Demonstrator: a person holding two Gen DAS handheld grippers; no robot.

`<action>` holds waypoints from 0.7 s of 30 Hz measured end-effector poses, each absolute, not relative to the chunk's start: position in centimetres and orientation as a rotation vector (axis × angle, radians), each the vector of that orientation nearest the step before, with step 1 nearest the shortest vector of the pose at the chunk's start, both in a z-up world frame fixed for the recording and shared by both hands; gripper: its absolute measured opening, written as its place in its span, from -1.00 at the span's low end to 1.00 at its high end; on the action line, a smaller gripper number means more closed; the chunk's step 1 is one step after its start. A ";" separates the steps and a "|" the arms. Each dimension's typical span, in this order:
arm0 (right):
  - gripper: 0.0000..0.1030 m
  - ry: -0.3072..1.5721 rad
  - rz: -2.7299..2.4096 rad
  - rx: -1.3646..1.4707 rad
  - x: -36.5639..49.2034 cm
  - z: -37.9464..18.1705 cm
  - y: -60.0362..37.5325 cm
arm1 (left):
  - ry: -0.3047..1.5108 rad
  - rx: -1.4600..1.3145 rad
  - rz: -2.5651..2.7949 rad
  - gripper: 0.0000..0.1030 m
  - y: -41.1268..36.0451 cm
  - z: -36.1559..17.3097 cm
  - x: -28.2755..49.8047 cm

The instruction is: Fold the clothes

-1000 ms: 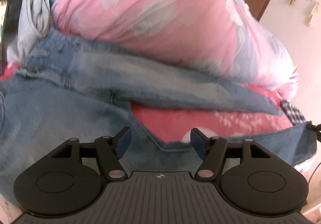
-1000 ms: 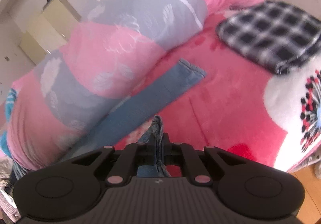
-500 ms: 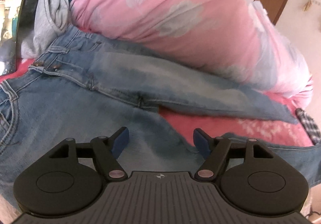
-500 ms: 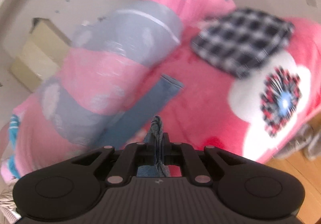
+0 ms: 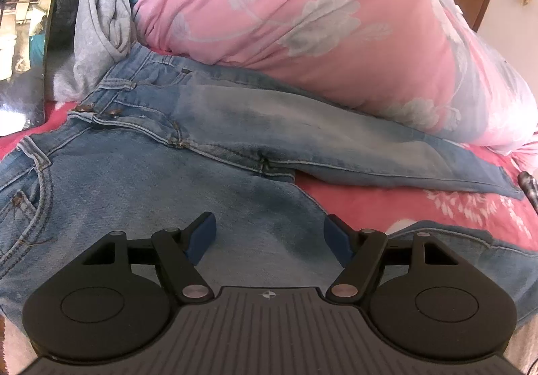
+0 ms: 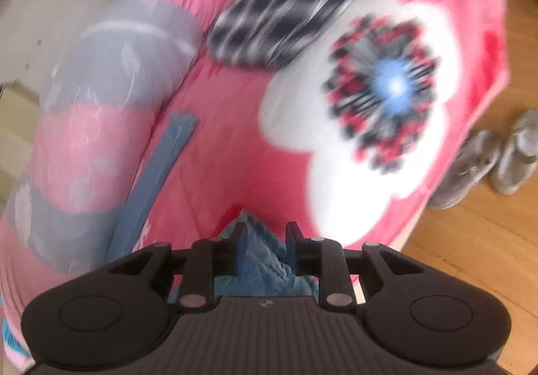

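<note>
Jeans (image 5: 208, 126): spread flat on bed, beside pink quilt (image 5: 302, 11).
Left gripper (image 5: 269, 237): fingers wide, empty, above jeans.
Right gripper (image 6: 265, 244): fingers just opening, hem seemingly loose between; blurred.

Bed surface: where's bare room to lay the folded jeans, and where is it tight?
Free: the pink blanket between the far jeans leg, the checked cloth and the white flower print, running to the bed edge. Also a narrow strip between the two legs of the jeans. Crowded: rolled quilt on the far leg; grey garment at the waistband.
</note>
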State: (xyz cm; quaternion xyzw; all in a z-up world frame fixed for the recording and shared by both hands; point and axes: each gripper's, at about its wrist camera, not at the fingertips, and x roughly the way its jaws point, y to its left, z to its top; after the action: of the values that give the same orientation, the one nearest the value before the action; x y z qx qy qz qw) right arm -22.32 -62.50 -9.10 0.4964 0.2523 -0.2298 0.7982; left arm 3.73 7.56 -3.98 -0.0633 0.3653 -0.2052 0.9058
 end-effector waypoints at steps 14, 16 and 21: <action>-0.25 0.667 0.155 0.819 -19.3 -4.8 -47.4 | 0.644 -0.331 -0.279 0.38 15.7 0.4 -1.2; -0.24 0.755 0.259 0.630 -16.7 -3.9 -42.9 | 0.640 -0.363 -0.215 0.38 17.9 0.4 -2.3; -0.24 0.793 0.561 0.221 -12.6 -2.2 -31.3 | 0.664 -0.438 -0.112 0.38 21.8 -1.0 -4.3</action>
State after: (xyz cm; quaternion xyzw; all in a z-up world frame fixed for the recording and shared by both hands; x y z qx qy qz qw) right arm -12.62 -31.30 -2.21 0.1061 0.3803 0.2689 0.8785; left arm -4.26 21.76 -0.96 -0.2129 0.3231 -0.0544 0.9205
